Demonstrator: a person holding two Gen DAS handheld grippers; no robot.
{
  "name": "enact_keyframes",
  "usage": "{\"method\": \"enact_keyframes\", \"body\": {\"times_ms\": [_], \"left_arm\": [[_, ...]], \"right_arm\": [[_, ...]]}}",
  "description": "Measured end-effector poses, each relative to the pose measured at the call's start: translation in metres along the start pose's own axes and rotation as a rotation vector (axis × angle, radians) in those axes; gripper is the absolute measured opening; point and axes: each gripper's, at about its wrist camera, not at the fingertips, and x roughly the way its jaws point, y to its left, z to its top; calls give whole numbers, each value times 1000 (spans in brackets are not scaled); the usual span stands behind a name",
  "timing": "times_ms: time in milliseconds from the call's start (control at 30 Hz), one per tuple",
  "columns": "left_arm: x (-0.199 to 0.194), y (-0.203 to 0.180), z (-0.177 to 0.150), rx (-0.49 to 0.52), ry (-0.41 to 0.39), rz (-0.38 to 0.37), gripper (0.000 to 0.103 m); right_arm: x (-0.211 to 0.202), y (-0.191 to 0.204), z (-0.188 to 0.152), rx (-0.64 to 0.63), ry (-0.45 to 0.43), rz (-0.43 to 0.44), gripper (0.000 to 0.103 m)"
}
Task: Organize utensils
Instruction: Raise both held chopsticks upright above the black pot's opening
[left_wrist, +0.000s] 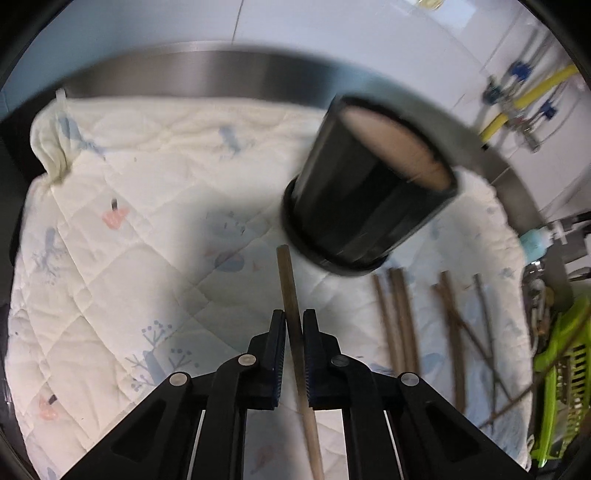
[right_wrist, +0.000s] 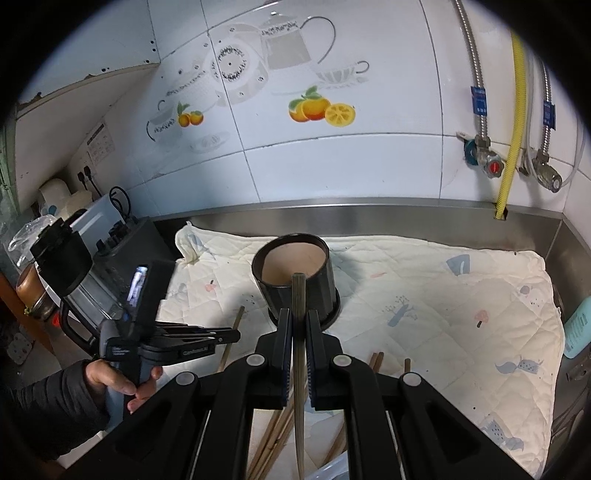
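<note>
We see the left view smeared by motion, so the black holder and the loose chopsticks lose their edges; the green basket is cut by the right rim; in the right view our own gripper hides the lower lengths of the chopstick pile

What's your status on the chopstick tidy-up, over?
Left gripper shut on a chopstick. Right gripper shut on a darker chopstick. Black holder upright on the quilted cloth, path clear.
</note>
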Motion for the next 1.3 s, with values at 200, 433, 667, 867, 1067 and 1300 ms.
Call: {"method": "enact_keyframes", "body": {"times_ms": [200, 433, 667, 867, 1067, 1300], "left_arm": [[-55, -16, 4, 23, -118, -39, 8], [-124, -35, 17, 62, -249, -74, 7], [-178, -53, 53, 108, -366, -116, 7], [-209, -68, 88, 161, -444, -128, 7], [-226, -79, 109, 193, -504, -127, 7], [-231, -81, 124, 191, -546, -119, 4]], "right_arm": [[-7, 10, 8, -21, -30, 10, 9], [-12, 16, 20, -35, -70, 11, 9], [-14, 12, 42, -21, -115, 0, 9], [-19, 11, 61, -25, -154, -27, 9], [-23, 9, 78, -22, -199, -48, 9], [-20, 7, 96, -8, -240, -58, 9]]}}
